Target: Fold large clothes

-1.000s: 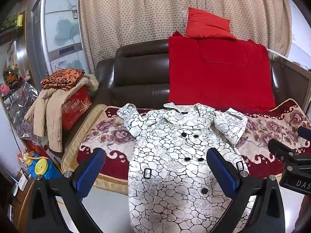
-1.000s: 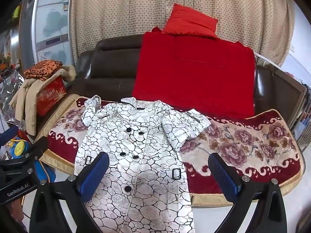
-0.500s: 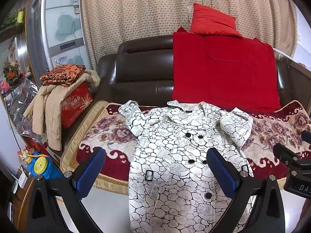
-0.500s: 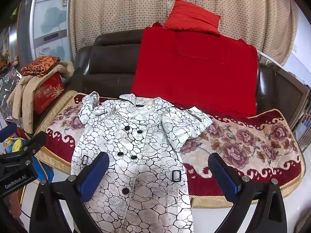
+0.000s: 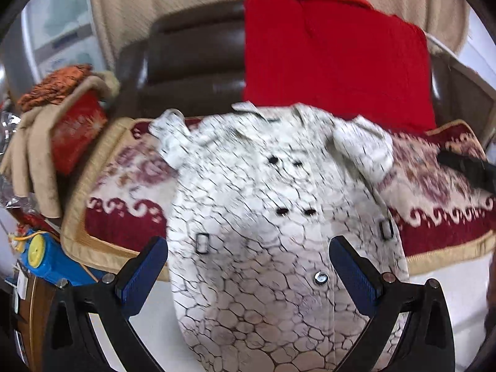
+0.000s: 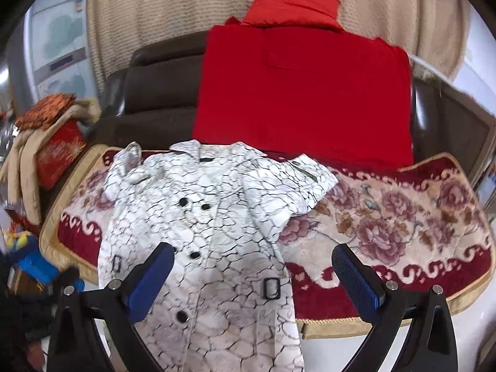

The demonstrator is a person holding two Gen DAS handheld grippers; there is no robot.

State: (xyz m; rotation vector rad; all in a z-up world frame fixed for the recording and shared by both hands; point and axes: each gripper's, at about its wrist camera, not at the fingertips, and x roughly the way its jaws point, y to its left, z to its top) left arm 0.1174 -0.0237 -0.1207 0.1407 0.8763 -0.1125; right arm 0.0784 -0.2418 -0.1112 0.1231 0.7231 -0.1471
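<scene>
both grippers are closing in on the white coat, which is looming larger than a second ago. it is lying on the sofa's floral cover, hem hanging over the front edge. left gripper and right gripper are hovering wide open, holding nothing; folding is only beginning.

The right tool is hovering with its blue-padded fingers spread wide, gripping nothing. A white coat with a black crackle print is lying face up on a floral cover over a brown sofa, its hem hanging off the front edge. A red blanket is draping the backrest, with a red cushion sitting on top.
</scene>
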